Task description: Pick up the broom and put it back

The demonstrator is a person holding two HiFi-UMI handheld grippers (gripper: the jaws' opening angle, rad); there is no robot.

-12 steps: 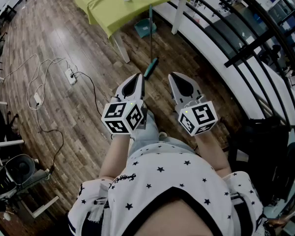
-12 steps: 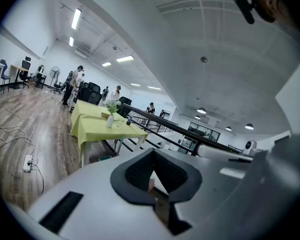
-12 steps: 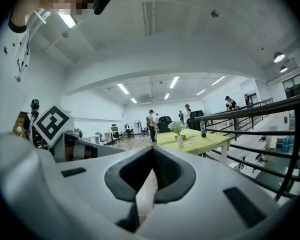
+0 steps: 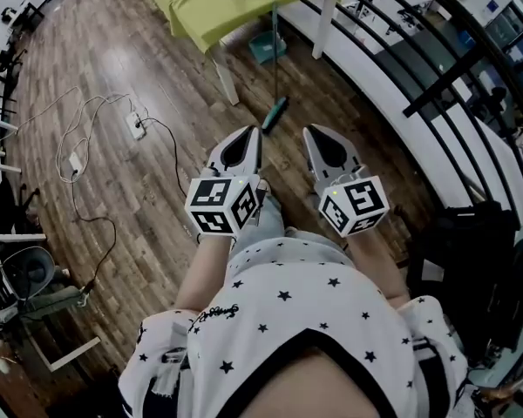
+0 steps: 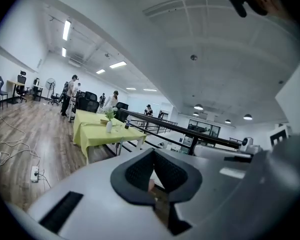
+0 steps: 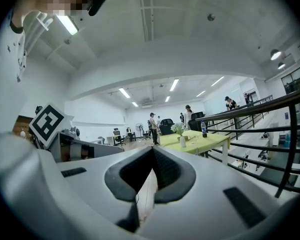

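Head view: I hold the left gripper and the right gripper side by side, each carrying its marker cube, just ahead of my white star-print shirt. Both pairs of jaws are pressed tip to tip with nothing between them, and each gripper view shows the same.

The thin-poled broom with a dark teal grip sits at 12 o'clock from the grippers. Its grip end is near the two tips and touches neither, and its pole runs up toward the table. I cannot tell whether it lies flat or leans.

The table under a yellow-green cloth stands farther out at 12 o'clock. A white power strip with looping cables lies on the brown wood-plank floor at 10 o'clock. A black metal railing crosses at 2 o'clock.
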